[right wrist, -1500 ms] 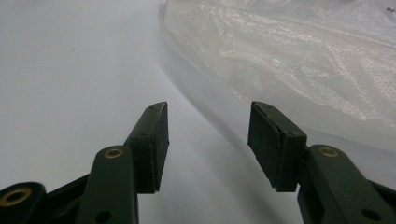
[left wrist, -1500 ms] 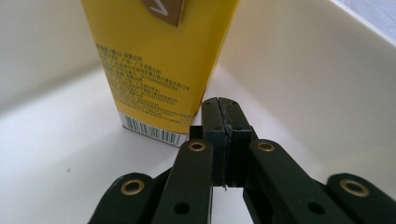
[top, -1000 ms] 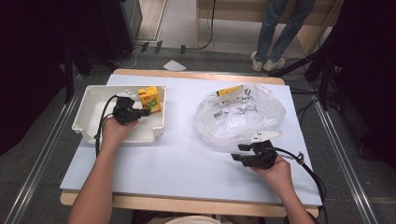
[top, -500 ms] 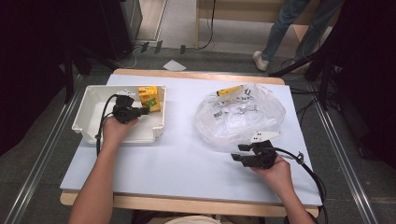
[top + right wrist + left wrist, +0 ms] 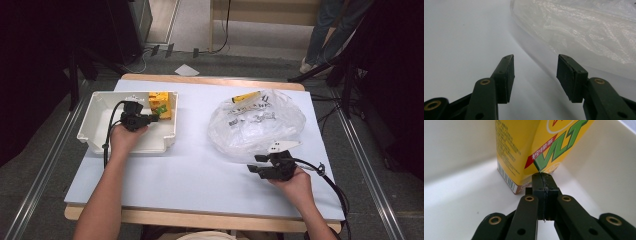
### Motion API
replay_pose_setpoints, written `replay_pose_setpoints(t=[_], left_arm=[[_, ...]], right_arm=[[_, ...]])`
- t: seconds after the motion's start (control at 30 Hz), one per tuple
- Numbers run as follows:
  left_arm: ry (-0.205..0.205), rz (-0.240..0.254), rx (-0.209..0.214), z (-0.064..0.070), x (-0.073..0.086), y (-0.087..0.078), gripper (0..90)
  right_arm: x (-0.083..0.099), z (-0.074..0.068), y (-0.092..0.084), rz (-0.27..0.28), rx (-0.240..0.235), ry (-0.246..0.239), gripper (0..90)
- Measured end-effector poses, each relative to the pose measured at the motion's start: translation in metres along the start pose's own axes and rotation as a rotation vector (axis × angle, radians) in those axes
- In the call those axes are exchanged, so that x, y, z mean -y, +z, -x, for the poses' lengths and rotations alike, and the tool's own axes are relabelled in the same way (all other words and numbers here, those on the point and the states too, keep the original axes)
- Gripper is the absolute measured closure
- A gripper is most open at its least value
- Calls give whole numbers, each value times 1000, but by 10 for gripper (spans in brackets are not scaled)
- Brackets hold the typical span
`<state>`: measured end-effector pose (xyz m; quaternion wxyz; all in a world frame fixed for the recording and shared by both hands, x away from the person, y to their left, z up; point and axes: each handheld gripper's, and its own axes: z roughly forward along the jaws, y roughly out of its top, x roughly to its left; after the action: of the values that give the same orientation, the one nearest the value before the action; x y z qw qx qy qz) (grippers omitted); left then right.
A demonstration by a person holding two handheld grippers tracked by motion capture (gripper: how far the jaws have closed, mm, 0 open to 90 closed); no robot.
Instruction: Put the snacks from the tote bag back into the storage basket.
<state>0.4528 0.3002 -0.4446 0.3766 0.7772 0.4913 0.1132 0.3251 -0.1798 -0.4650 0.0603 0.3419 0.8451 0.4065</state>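
Observation:
A yellow drink carton (image 5: 161, 104) stands upright in the far right corner of a white bin (image 5: 95, 120). My left gripper (image 5: 151, 118) is inside the bin with its tips right at the carton. In the left gripper view, its jaws (image 5: 543, 176) are shut on each other with nothing between them, pointing at the carton's (image 5: 529, 147) lower edge. My right gripper (image 5: 255, 165) rests low over the table, just in front of a clear plastic bag (image 5: 257, 122). Its jaws (image 5: 535, 72) stand open and empty, with the bag (image 5: 586, 32) ahead on the right.
The bag holds printed packets and a yellow item (image 5: 247, 96) at its far edge. The pale blue table top (image 5: 200, 170) lies between bin and bag. A person's legs (image 5: 325, 30) stand beyond the far side of the table. Cables trail from both grippers.
Both hands and grippers stay where they were. The person standing beyond the table has shifted a little to the right.

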Motion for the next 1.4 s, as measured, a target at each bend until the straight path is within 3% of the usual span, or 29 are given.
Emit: replay_pose_setpoints(t=[0.57, 0.83, 1.07, 1.2, 1.4], left_arm=[[-20, -7, -9, -4, 1, 0, 900], [-6, -15, 7, -1, 0, -4, 878], [-3, -12, 35, 7, -2, -12, 787], [-45, -24, 46, 10, -3, -15, 667], [-33, -30, 36, 18, -5, -22, 581]], right_arm=[[0, 0, 0, 3, 0, -3, 497], [0, 0, 0, 1, 1, -2, 496], [0, 1, -1, 4, -2, -7, 495], [-1, 1, -2, 7, -2, -6, 495], [-1, 2, -2, 10, -2, -7, 495]])
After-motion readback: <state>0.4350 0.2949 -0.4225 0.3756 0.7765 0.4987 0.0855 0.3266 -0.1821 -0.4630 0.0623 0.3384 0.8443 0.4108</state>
